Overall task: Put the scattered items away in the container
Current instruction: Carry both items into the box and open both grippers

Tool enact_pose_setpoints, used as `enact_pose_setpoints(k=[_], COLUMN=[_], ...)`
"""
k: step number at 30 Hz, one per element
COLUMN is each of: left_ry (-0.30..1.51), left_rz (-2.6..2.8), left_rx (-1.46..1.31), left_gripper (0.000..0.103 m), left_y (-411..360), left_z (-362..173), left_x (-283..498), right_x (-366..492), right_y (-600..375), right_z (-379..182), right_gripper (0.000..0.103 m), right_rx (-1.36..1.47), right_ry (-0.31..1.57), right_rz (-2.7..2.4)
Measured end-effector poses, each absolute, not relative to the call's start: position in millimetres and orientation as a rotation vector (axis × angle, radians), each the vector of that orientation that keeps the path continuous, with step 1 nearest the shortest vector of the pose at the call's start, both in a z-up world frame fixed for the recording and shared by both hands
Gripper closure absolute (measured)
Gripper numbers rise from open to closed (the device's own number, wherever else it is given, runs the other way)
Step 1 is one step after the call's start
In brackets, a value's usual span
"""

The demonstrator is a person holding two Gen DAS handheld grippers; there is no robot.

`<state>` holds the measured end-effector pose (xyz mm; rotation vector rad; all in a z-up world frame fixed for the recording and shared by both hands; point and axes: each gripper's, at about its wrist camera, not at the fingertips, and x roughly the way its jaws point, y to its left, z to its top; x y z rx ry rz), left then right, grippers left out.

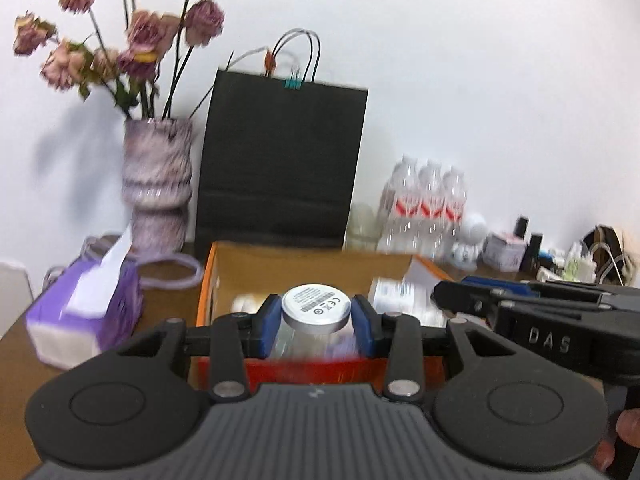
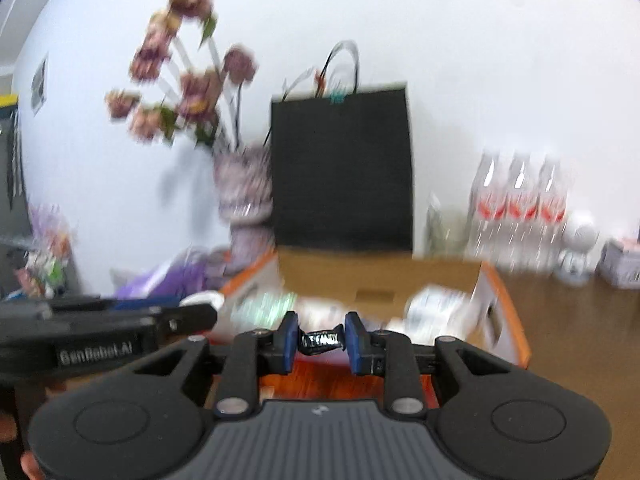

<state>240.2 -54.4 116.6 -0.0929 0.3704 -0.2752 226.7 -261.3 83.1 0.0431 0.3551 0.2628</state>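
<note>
Blue pads of the left hand-held gripper pinch a silver-lidded jar above the orange cardboard box on the tabletop. The right hand-held gripper clamps a small black candy wrapper over the same box, near its front wall.

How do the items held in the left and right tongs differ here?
The left tongs grip a silver-lidded jar, round and wide, so they stand well apart. The right tongs pinch a small black candy wrapper, thin and crumpled, so they sit nearly closed. Both items are held over the cardboard box.
</note>
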Motion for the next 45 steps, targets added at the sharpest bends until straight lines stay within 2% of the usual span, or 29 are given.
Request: enact_pose_setpoints(k=[8, 15, 22, 23, 24, 25, 26, 27, 45], left_ry=[0.373, 0.468, 0.487, 0.484, 0.481, 0.479, 0.472, 0.462, 0.466], left_rz=[-0.225, -0.133, -0.118, -0.107, -0.094, -0.068, -0.017, 0.012, -0.006], left_rx=[-0.156, -0.146, -0.101, -0.101, -0.102, -0.098, -0.089, -0.078, -0.101], left_gripper=[0.064, 0.064, 0.062, 0.052, 0.037, 0.014, 0.000, 0.000, 0.000], left_y=[-76.7, -91.3, -93.9, -94.2, -94.3, -94.7, -94.8, -94.5, -90.3], left_z=[118.2, 80.8, 66.5, 66.7, 67.4, 68.7, 70.1, 71.6, 77.1], left_x=[298.3, 343.9, 348.2, 347.3, 346.5, 346.5, 345.1, 343.6, 339.8], right_x=[280.5, 329.4, 348.4, 348.6, 347.8, 347.5, 347.6, 346.7, 344.3], right_y=[-280.5, -290.4, -302.9, -303.8, -304.5, -305.1, -305.4, -306.0, -309.8], right_z=[97.3, 66.0, 43.0, 42.4, 42.3, 42.6, 43.3, 44.9, 52.7], right_gripper=[0.079, 0.079, 0.079, 0.075, 0.061, 0.043, 0.003, 0.000, 0.000], right_rx=[0.100, 0.093, 0.108, 0.115, 0.122, 0.125, 0.123, 0.116, 0.120], right_ry=[0.342, 0.438, 0.518, 0.521, 0.524, 0.533, 0.545, 0.548, 0.570], right_rz=[0.176, 0.123, 0.108, 0.114, 0.122, 0.130, 0.127, 0.110, 0.121])
